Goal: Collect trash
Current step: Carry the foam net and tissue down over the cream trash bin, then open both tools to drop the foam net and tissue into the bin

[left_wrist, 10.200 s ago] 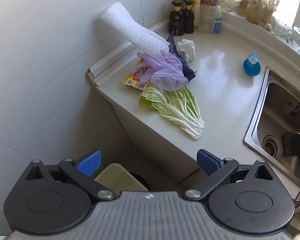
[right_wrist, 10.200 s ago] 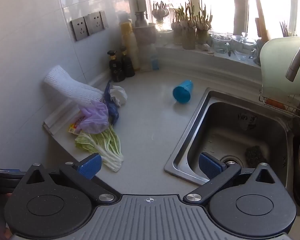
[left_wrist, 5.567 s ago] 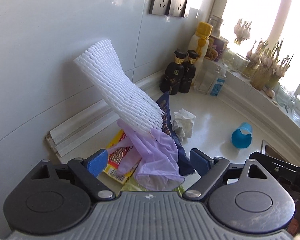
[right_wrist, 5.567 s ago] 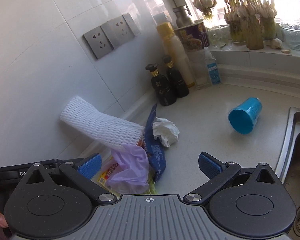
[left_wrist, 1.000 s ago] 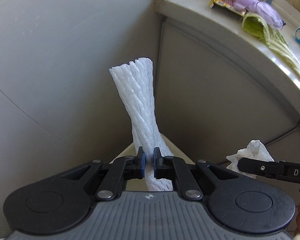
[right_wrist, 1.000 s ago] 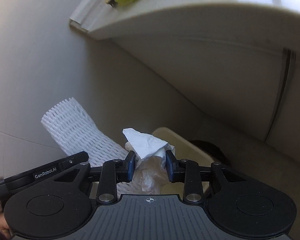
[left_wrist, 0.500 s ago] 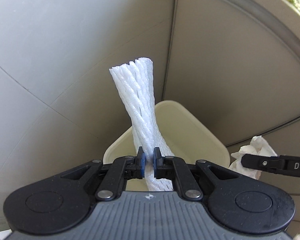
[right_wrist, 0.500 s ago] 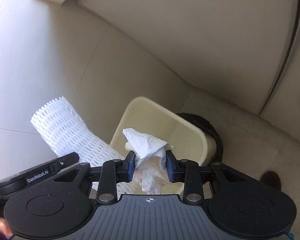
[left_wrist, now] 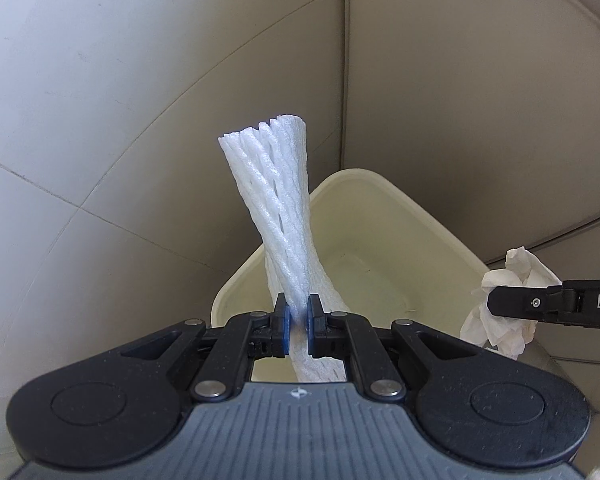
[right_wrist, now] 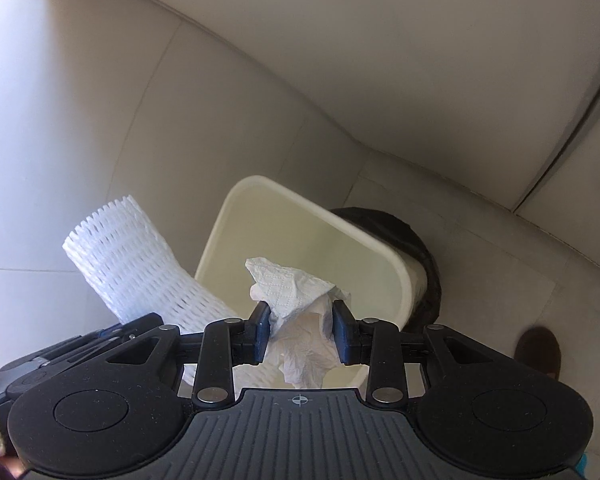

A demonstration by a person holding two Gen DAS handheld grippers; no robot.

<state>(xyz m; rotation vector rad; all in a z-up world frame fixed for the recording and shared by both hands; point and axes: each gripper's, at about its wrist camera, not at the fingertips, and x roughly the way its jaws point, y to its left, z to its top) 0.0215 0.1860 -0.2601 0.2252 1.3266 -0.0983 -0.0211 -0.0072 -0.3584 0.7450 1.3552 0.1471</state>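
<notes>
Legible text is showing in one place only: white capitals "DA" on the black side of the right tongs [left_wrist: 500, 312], cut off by the right edge of the left wrist view. Nothing is reading clearly in the right wrist view.

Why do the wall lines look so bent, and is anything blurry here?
Left wrist view: the fisheye lens bows the wall's tile seams; the foam net looks sharp. Right wrist view: the same bending, dark corners, soft light on the crisp tissue.
</notes>
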